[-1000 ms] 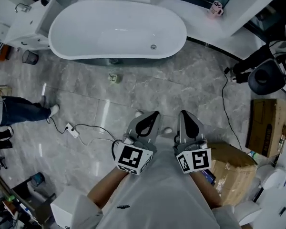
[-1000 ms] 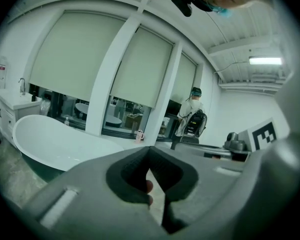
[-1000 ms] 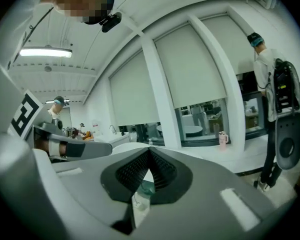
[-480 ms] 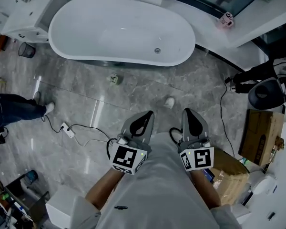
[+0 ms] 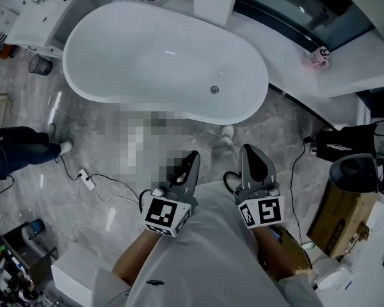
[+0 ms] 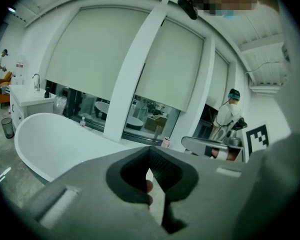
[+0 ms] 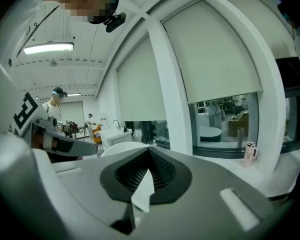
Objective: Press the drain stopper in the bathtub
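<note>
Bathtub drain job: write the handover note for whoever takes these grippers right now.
Left gripper: jaws together, empty, held in front of the body over the floor.
Right gripper: the same, beside the left one.
Bathtub lies ahead; the drain stopper sits in its bottom toward the right end, nearer the right gripper.
Done: nothing yet; neither gripper is over the tub.
To do: step closer, reach in, press the stopper.
</note>
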Available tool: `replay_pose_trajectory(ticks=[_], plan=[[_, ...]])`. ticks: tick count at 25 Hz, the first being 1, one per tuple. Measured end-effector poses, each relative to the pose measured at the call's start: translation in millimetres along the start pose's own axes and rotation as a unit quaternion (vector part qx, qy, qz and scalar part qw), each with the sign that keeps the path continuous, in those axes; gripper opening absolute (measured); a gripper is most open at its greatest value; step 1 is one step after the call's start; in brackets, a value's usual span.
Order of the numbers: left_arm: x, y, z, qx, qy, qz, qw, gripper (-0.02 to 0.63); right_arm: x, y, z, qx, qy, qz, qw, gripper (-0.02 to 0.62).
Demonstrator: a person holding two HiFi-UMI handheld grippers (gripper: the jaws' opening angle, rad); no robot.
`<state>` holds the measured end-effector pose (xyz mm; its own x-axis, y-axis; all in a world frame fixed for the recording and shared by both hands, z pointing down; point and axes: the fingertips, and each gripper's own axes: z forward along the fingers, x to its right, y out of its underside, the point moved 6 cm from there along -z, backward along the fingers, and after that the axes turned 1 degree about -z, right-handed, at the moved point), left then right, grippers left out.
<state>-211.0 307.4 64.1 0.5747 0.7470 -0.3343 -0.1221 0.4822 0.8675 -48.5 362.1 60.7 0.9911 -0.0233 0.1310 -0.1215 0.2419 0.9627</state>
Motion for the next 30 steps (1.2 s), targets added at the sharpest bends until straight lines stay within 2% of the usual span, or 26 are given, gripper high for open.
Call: replay_pose_trajectory(ticks=[6, 11, 15, 17, 20, 24, 27, 30], plan=[[15, -59, 121, -0.002, -0.041, 0.008, 0.9991, 0.000, 115, -38, 84, -0.006, -0.046, 0.001, 0.999, 0.000], [0, -69, 182, 0.004, -0.110, -0.040, 0.9931, 0.000, 165, -35, 154, -0.057, -0.108, 0.017, 0.992, -0.003], [-26, -69, 208, 0.003, -0.139, -0.090, 0.9861, 0.000, 173, -27, 206, -0.094, -0.148, -0.005, 0.984, -0.003], [-42, -65, 222, -0.003, -0.144, -0.107, 0.9837, 0.000, 171, -15, 233, -0.125, -0.176, -0.012, 0.976, -0.003], [-68, -56, 248, -0.012, -0.137, -0.116, 0.9837, 0.000, 167, 17, 266, -0.182, -0.216, -0.012, 0.959, 0.002], [-115, -43, 281, -0.009, -0.128, -0.120, 0.9844, 0.000, 159, 51, 307, -0.213, -0.243, -0.065, 0.944, 0.002], [-150, -23, 301, -0.011, -0.138, -0.146, 0.9796, 0.000, 159, 74, 334, -0.214, -0.243, -0.050, 0.945, 0.002], [-173, 1, 318, -0.023, -0.137, -0.148, 0.9791, 0.000, 165, 100, 357, -0.209, -0.225, -0.035, 0.951, 0.000]])
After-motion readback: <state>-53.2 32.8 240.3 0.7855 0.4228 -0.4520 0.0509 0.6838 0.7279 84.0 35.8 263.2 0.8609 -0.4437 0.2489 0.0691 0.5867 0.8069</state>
